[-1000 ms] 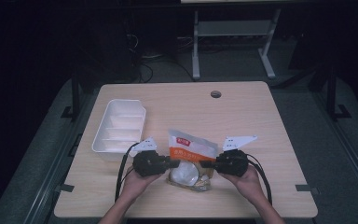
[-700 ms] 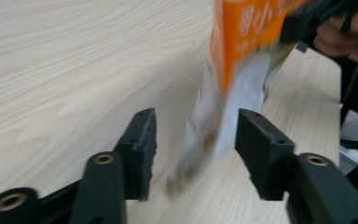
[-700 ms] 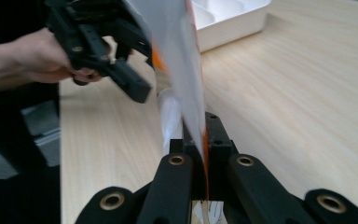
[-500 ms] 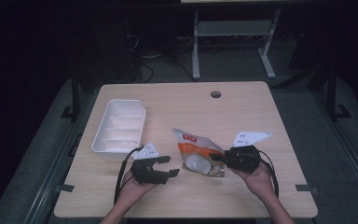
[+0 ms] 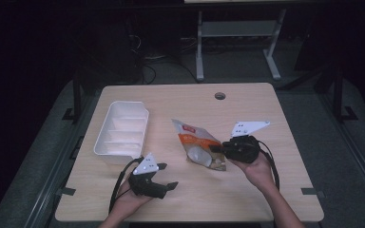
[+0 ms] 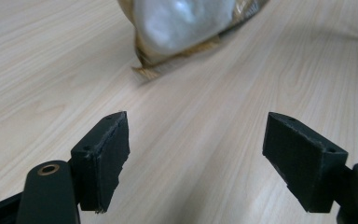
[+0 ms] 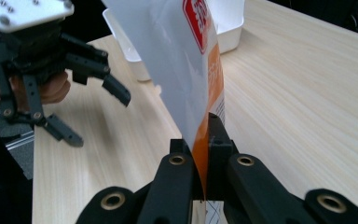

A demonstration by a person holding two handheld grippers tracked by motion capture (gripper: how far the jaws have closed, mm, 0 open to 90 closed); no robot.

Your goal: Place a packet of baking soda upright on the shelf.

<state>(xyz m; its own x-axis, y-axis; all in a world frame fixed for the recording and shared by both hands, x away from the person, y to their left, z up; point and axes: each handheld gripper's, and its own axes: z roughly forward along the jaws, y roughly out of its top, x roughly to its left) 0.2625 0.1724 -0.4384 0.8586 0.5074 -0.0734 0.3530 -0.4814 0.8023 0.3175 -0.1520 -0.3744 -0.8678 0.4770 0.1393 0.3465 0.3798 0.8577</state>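
An orange and white snack bag (image 5: 197, 145) with a clear window is held tilted just off the table, right of centre. My right gripper (image 5: 218, 148) is shut on the bag's right edge; in the right gripper view the bag (image 7: 186, 70) rises from between the closed jaws. My left gripper (image 5: 167, 176) stands open near the front edge, left of the bag and apart from it, with nothing between its fingers (image 6: 103, 154). The bag's lower end (image 6: 186, 28) shows ahead of it, blurred. The left gripper (image 7: 98, 93) also appears open in the right gripper view.
A white compartmented tray (image 5: 121, 133) lies at the left of the wooden table (image 5: 275, 114). A round cable hole (image 5: 220, 96) sits near the far edge. Dark floor and a metal frame (image 5: 237, 42) lie beyond the table.
My left gripper let go of the bag, opened and drew back toward the front left. My right gripper carried the bag a little to the right and tilted it up.
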